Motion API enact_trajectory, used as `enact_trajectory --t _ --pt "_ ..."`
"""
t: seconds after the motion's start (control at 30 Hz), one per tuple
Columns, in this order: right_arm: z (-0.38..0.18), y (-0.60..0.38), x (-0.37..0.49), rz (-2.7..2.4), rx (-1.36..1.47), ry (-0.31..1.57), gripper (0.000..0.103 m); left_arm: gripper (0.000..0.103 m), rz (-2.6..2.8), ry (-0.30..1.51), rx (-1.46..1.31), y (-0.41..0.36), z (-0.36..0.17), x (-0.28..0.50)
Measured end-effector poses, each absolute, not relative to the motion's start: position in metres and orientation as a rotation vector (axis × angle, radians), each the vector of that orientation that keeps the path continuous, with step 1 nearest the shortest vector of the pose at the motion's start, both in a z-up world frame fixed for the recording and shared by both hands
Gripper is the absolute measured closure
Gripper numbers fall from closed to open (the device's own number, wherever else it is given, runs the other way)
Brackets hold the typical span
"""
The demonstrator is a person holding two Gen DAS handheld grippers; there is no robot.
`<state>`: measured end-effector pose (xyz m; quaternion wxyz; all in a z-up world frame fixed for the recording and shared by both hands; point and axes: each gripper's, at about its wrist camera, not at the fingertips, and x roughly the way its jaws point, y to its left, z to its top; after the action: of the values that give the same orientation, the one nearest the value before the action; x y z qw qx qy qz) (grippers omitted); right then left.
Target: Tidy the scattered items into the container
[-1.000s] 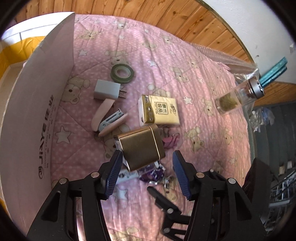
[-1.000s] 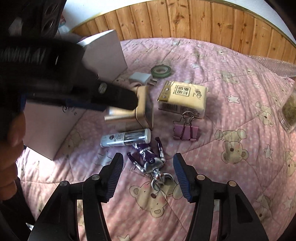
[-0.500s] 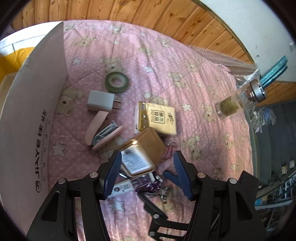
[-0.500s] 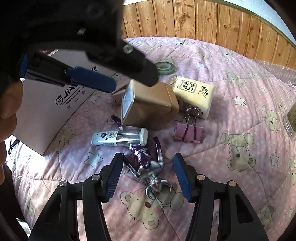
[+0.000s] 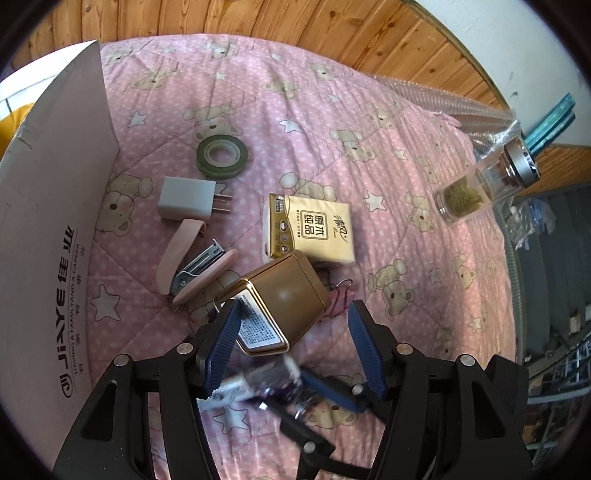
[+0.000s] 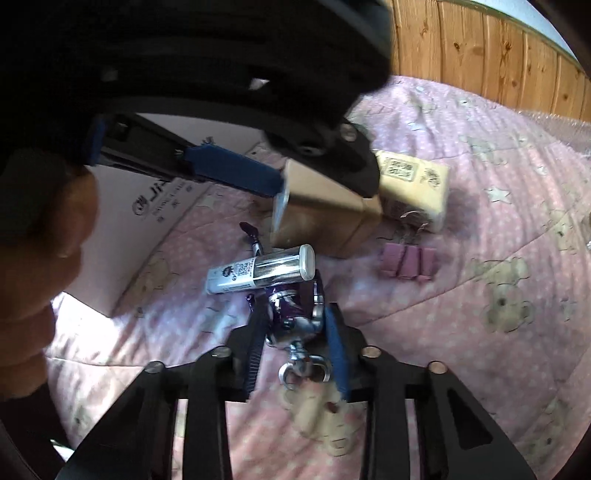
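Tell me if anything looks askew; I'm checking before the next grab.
The gold metal tin is tipped on its side on the pink quilt, label end facing the open left gripper. The pink stapler lies sprung open.

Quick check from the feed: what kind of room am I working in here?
Most likely a bedroom at home: the items lie on a pink quilt printed with bears and stars, a soft bed-like surface, against wood wall panelling. The household clutter fits too, such as the tissue pack and phone charger.
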<state>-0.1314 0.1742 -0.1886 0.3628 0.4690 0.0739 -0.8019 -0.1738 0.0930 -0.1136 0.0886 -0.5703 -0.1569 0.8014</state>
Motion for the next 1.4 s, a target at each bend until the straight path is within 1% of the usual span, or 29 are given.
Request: enact_trajectory --t 0.4,0.5,0.53,0.63,0.73,0.83,0.97,1.4 --pt "-0.188 0.161 -0.113 -1.944 1.214 0.08 0.072 0.038 2.41 -0.349 -1.767 0.098 -0.131 -0.174" --pt "-0.188 0.154 -0.106 -1.941 1.217 0.112 0.072 0.037 2.405 -0.383 -1.767 0.094 -0.138 -0.174" --pt "-0.188 0.154 -0.106 -1.945 1.221 0.118 0.072 0.038 2.398 -0.399 -1.758 0.091 -0.139 -0.174" --pt "-0.19 0.16 -0.11 -1.966 1.251 0.095 0.072 0.042 2.394 -0.43 -1.73 0.084 -0.136 -0.175" --pt "-0.19 0.168 -0.116 -1.977 1.286 0.037 0.072 0.046 2.408 -0.411 -1.704 0.079 -0.128 -0.173" --pt "-0.188 0.174 -0.119 -1.992 1.317 -0.005 0.072 0.048 2.423 -0.408 -1.675 0.074 -0.119 -0.171" --pt "-0.181 0.179 -0.119 -2.002 1.334 -0.057 0.072 0.048 2.438 -0.415 -1.641 0.065 -0.108 -0.168" --pt "-0.165 0.194 -0.122 -2.051 1.322 -0.098 0.073 0.048 2.461 -0.448 -1.577 0.045 -0.086 -0.153"
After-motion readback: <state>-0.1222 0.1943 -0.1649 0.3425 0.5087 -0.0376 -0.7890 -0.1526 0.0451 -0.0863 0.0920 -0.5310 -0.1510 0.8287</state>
